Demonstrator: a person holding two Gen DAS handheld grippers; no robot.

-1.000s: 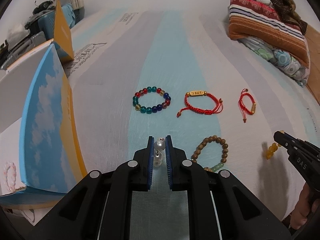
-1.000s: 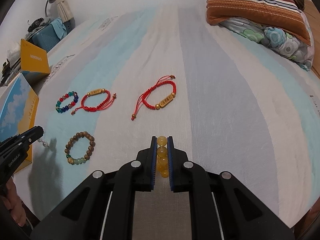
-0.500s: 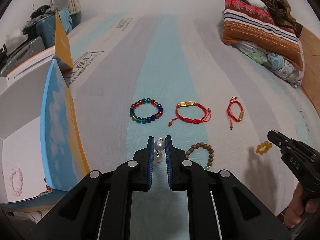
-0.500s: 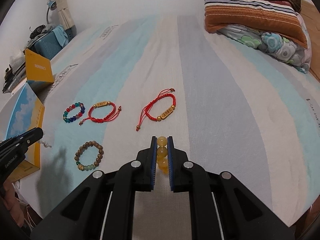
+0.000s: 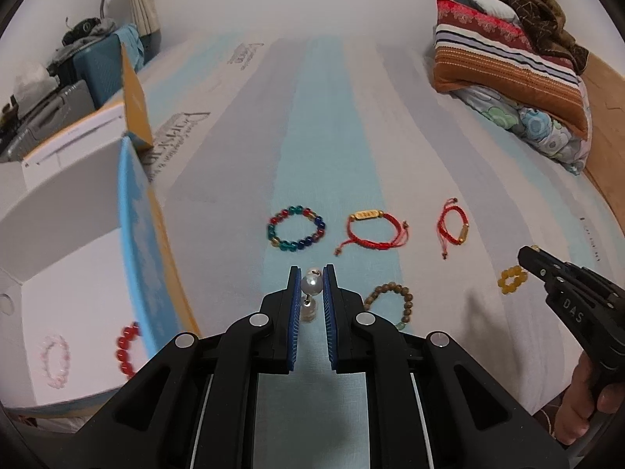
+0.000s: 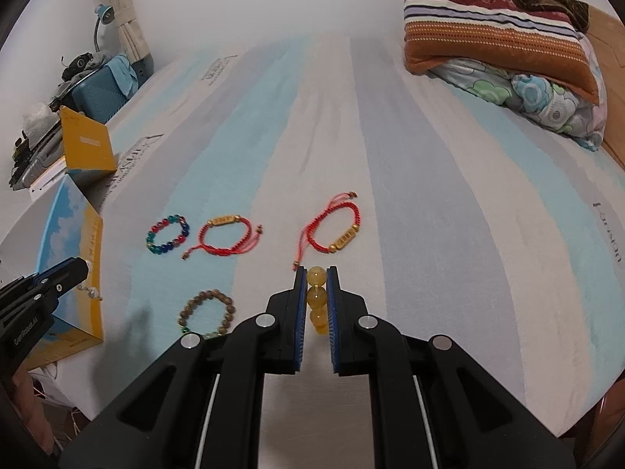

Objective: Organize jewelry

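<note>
The left gripper (image 5: 311, 285) has its blue fingers (image 5: 295, 312) closed on a round, shiny pearl piece (image 5: 311, 284), with a small gold bit hanging under it. The right gripper (image 6: 316, 285) has its fingers closed on a yellow bead bracelet (image 6: 317, 297) made of smooth, see-through round beads. Both pieces hang above a bed (image 5: 336, 125) with a flat sheet in soft blue, grey and cream stripes. The wooden bead bracelet (image 5: 388, 301) is the landmark here: it is a ring of small brown balls with a few green ones, lying flat on the sheet. Beyond it lies a ring of glassy red, blue and green beads (image 5: 296, 228). To the right of that ring is a red string bracelet (image 5: 375, 230) with a little gold bar, and further right is a second red string bracelet (image 5: 453, 226). Left of the wooden bracelet stands an open box (image 5: 140, 242) with a blue sky picture on its wall. Inside it are a pink bead ring (image 5: 54, 355) and a red bead ring (image 5: 127, 348). Far beyond, at the bed's right edge, is a stack of striped and flowery pillows (image 5: 515, 78). The sheet past the bracelets is wide and bare.
</note>
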